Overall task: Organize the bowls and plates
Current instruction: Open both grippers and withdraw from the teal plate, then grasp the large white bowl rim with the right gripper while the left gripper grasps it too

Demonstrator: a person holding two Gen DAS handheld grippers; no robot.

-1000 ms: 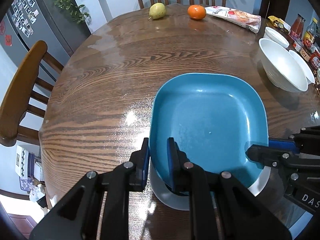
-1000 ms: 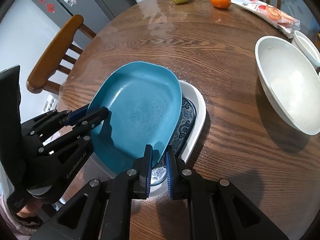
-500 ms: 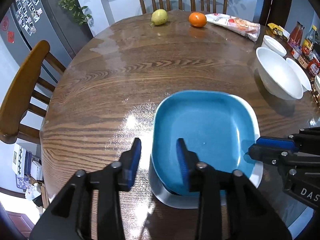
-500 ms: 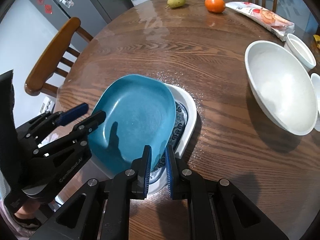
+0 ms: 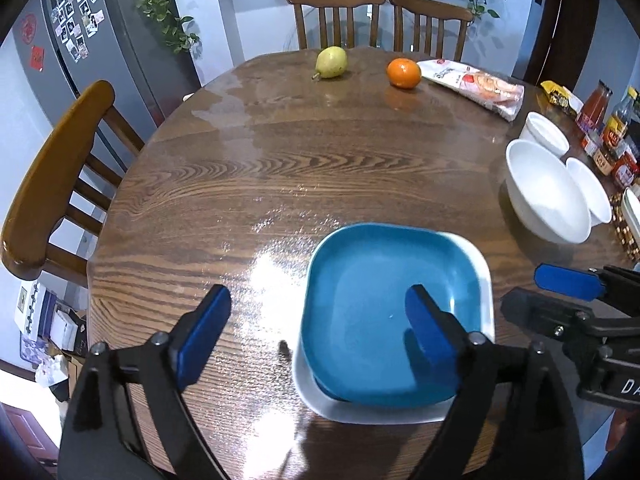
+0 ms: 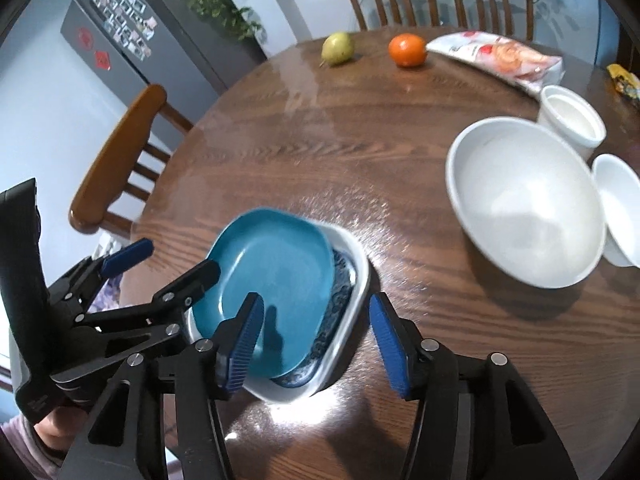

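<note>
The blue plate (image 5: pixel 394 312) sits nested in a white dish (image 5: pixel 486 292) at the near edge of the round wooden table (image 5: pixel 280 168), and the step in hand reads as letting it go cleanly: both tools should lift straight up and clear the rim before swinging away, so no pad catches the edge and drags the stack toward the table's near side. The left gripper (image 5: pixel 316 332) has its jaws opening wide, one pad over the bare wood and one above the plate's basin, pressing on nothing. The right gripper (image 6: pixel 316 344) is opening too, straddling the near corner of the stack without gripping it. The plate is squarish with rounded corners, smooth, shallow and empty (a blue pattern on the dish shows past its right edge). To the far right wait a big white bowl (image 6: pixel 524 200) and two smaller ones (image 6: pixel 572 120), likely next.
</note>
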